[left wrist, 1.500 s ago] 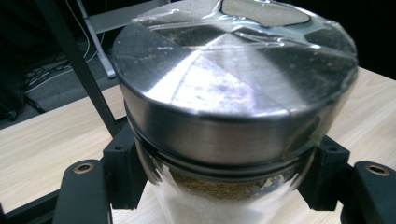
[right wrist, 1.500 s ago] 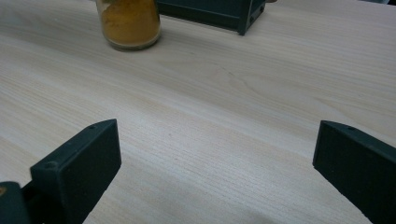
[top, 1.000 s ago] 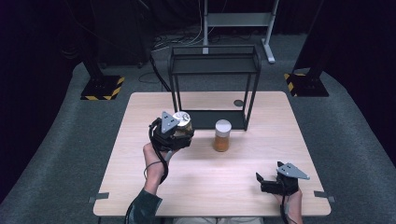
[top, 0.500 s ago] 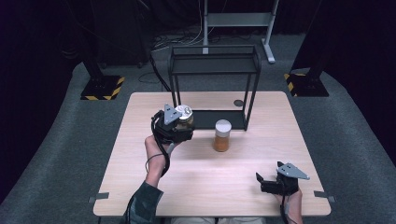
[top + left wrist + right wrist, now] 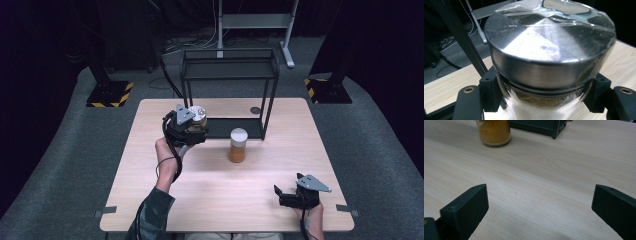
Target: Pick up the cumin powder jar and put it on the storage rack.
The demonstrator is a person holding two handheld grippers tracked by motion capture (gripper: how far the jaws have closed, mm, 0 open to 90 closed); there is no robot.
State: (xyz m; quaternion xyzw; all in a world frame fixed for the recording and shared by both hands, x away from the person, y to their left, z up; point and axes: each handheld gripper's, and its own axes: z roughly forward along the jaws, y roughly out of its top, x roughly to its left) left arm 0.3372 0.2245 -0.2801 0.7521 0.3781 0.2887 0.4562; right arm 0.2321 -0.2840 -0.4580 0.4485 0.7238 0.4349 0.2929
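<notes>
Gripping a silver-lidded jar (image 5: 549,57) just below its lid, your left gripper (image 5: 187,131) had its fingers (image 5: 489,92) pressed on both sides of the glass, above the worktop (image 5: 210,200). Your right gripper (image 5: 290,196) had its fingers (image 5: 465,211) spread wide, nothing between them; an orange-filled jar (image 5: 494,132) stood well beyond them.

Setting: probably a lab or recording studio, though the surroundings are dim. Evidence: pale wooden table (image 5: 220,200) on grey carpet; hazard-striped stand bases (image 5: 109,93) at 10 and 2 o'clock; loose cables (image 5: 180,45) at 12 o'clock
</notes>
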